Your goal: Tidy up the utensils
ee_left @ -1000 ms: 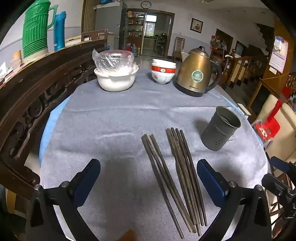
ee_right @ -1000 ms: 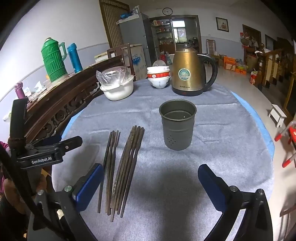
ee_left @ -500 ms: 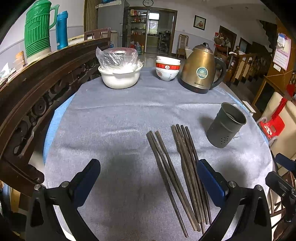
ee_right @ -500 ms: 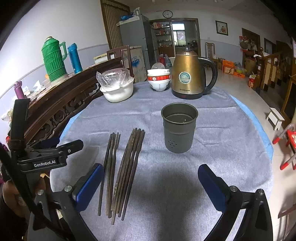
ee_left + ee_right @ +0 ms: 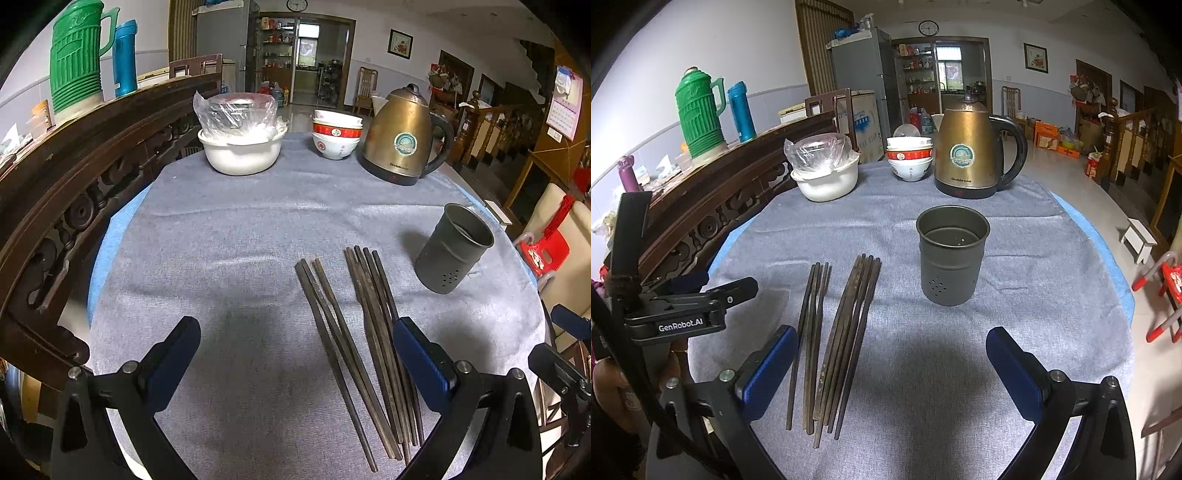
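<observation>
Grey cloth (image 5: 229,236) covers the round table. On it lie dark chopsticks in two bundles side by side: a smaller bundle (image 5: 332,350) of about three sticks and a larger bundle (image 5: 380,339) whose count cannot be told. A grey metal holder (image 5: 951,254) stands upright just right of them; only the right wrist view looks into it and shows it empty. At the far edge stand a white pot (image 5: 242,155) with a plastic-wrapped bowl in it, stacked bowls (image 5: 336,136) and a brass kettle (image 5: 400,140). Only the right wrist view shows the left gripper (image 5: 701,291) from the side, beside the smaller bundle. Left gripper and right gripper (image 5: 892,363): jaws spread wide, holding nothing, above the table.
</observation>
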The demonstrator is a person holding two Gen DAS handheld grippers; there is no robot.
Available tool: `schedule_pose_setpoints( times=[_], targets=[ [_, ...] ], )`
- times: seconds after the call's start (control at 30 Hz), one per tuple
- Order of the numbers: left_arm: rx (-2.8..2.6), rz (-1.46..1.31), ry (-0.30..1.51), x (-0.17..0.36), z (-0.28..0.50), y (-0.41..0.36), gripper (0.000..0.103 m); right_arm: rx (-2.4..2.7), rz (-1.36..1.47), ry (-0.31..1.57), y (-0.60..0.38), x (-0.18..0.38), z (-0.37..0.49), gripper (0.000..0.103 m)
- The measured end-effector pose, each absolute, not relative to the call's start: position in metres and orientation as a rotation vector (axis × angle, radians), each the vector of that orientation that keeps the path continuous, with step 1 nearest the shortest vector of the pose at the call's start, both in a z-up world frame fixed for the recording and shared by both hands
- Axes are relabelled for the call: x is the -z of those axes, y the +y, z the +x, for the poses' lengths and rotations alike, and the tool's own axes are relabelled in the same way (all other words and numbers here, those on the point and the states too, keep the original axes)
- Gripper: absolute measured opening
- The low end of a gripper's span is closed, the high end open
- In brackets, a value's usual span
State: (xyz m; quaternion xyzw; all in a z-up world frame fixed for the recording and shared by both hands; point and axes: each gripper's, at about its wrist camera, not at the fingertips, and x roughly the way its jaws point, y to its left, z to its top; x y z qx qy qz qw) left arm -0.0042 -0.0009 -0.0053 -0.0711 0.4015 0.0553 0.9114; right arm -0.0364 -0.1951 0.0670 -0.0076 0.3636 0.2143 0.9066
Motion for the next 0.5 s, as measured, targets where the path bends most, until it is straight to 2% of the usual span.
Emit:
schedule_pose_setpoints(
  times=[0.5],
  targets=[
    [-0.112, -0.150, 0.827, 0.0051, -0.0042, 0.0013, 0.103, -0.446, -0.042, 0.752, -0.1878, -0.0690, -0.0364, 0.103]
  ],
)
